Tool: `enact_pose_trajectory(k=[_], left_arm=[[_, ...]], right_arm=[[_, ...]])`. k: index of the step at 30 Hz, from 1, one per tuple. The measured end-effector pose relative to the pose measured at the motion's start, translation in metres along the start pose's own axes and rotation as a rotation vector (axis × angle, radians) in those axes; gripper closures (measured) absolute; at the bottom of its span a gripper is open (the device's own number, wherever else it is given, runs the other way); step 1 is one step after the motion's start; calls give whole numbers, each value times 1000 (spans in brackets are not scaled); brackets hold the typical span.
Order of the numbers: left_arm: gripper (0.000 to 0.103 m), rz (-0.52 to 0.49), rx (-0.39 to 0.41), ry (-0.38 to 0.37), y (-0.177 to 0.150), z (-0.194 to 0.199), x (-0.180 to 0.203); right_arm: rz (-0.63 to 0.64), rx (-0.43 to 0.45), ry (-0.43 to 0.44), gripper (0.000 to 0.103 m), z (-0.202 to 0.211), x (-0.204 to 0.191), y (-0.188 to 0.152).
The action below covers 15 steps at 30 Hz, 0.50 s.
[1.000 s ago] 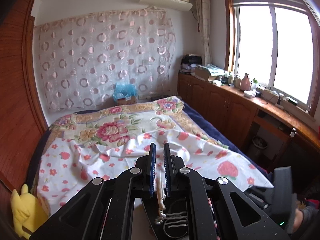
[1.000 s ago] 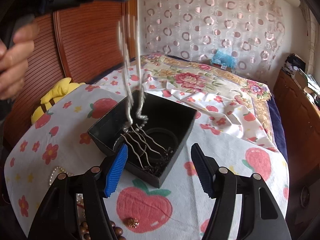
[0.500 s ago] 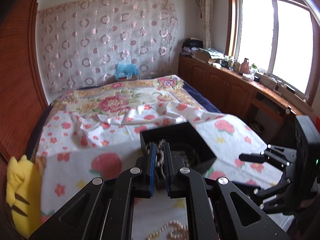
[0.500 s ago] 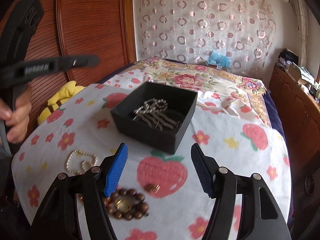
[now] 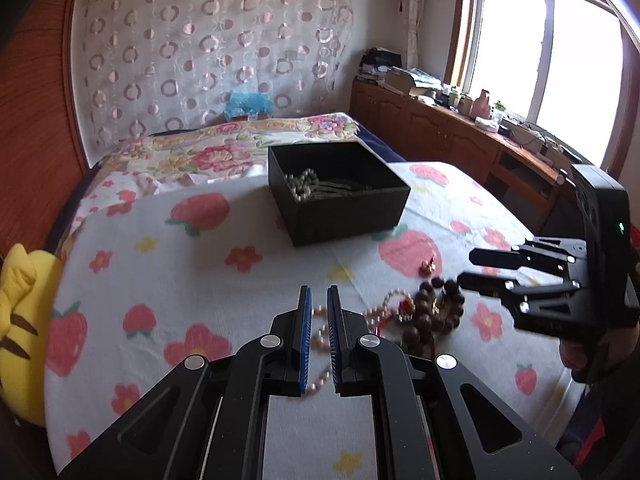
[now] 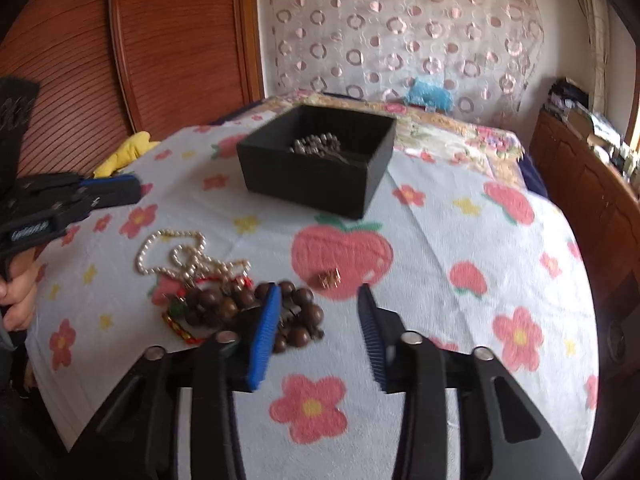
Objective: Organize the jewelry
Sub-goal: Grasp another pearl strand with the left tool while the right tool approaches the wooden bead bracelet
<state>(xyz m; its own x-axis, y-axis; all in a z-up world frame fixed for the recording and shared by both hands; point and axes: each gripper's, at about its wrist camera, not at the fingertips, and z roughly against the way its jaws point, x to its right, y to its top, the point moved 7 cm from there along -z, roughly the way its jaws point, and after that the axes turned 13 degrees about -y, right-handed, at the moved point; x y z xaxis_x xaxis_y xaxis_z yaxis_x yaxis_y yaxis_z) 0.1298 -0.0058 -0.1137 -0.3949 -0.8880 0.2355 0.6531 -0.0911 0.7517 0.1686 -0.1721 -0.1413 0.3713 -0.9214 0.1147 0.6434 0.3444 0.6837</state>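
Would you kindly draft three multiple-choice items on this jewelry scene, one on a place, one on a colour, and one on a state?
1. Where does the silver hair comb lie?
A. on the cloth beside the pearls
B. inside the black box
C. between the left gripper's fingers

2. What colour are the big beads of the bracelet by the right gripper?
A. dark brown
B. white
C. green

3. How does the left gripper stand?
A. wide open over the box
B. clamped on the bracelet
C. shut, holding nothing

Answers:
1 B: the comb rests on the box floor, within its walls.
2 A: the large round beads are dark brown; the white ones belong to the pearl strand next to them.
3 C: its blue pads sit nearly together with nothing pinched; the pearls only lie on the cloth beneath.
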Motion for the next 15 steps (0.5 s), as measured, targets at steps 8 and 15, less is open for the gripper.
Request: enact_pose_trajectory(k=[8,15], left_arm=[[96,33,-54,24,-38,1,-10],[90,53,-67,48,-43,4,-19]], right_arm=[[10,-57,14,74,-23,-4,-7],[17,-63,12,74,-28,-8,-12]])
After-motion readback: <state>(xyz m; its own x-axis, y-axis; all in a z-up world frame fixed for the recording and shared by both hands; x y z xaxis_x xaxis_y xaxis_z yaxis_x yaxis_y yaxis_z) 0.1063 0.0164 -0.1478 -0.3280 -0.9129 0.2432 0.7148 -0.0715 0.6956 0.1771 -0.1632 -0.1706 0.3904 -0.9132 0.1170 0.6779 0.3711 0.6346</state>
